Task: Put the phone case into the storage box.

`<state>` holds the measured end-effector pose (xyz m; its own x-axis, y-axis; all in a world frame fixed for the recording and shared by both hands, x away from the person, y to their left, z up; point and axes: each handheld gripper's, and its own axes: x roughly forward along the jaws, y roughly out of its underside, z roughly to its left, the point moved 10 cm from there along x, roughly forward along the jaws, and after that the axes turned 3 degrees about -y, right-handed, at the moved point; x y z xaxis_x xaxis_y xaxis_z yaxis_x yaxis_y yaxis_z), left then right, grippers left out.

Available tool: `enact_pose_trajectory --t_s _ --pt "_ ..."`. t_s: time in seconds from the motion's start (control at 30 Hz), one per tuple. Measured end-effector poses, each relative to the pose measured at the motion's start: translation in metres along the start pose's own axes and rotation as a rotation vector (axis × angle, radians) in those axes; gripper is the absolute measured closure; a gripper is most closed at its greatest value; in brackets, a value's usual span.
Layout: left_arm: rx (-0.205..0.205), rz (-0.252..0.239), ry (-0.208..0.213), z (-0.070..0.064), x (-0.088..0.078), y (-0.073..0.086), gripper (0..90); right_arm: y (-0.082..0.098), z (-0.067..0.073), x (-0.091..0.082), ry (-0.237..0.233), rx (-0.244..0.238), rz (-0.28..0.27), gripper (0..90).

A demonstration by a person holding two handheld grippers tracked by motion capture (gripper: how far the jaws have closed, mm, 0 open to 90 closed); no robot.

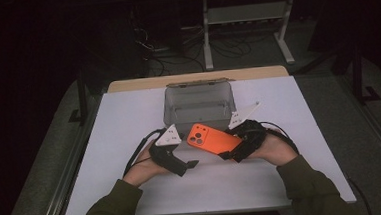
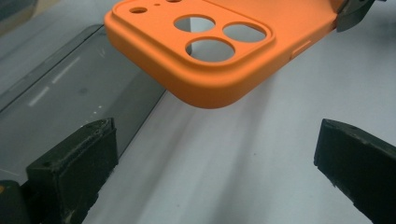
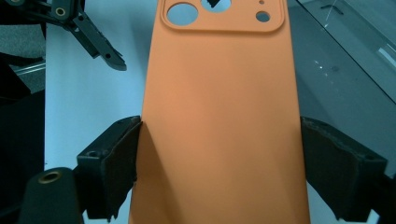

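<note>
An orange phone case with camera cut-outs hangs just above the white table. My right gripper is shut on it, a pad pressing each long edge, and the case stretches away from the jaws. My left gripper stands open to the left of the case's camera end. In the left gripper view its jaws are wide apart with nothing between them, and the case's corner floats beyond them. The left gripper's jaw also appears far off in the right gripper view.
A grey open box stands on the table right behind the case and both grippers; its dark wall lies left of the left jaws. Cables trail from each gripper. Desk legs and wiring stand beyond the far edge.
</note>
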<state>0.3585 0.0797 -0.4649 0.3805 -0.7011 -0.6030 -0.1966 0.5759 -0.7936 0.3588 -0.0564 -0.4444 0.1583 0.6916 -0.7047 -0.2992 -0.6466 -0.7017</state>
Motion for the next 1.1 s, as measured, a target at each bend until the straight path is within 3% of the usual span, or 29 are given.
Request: enact_pose_trajectory --t_s 1.1 --pt "0.309 0.071 -0.138 -0.002 0.005 0.011 0.0 0.001 -0.001 0.0 0.001 0.003 0.006 15.7"
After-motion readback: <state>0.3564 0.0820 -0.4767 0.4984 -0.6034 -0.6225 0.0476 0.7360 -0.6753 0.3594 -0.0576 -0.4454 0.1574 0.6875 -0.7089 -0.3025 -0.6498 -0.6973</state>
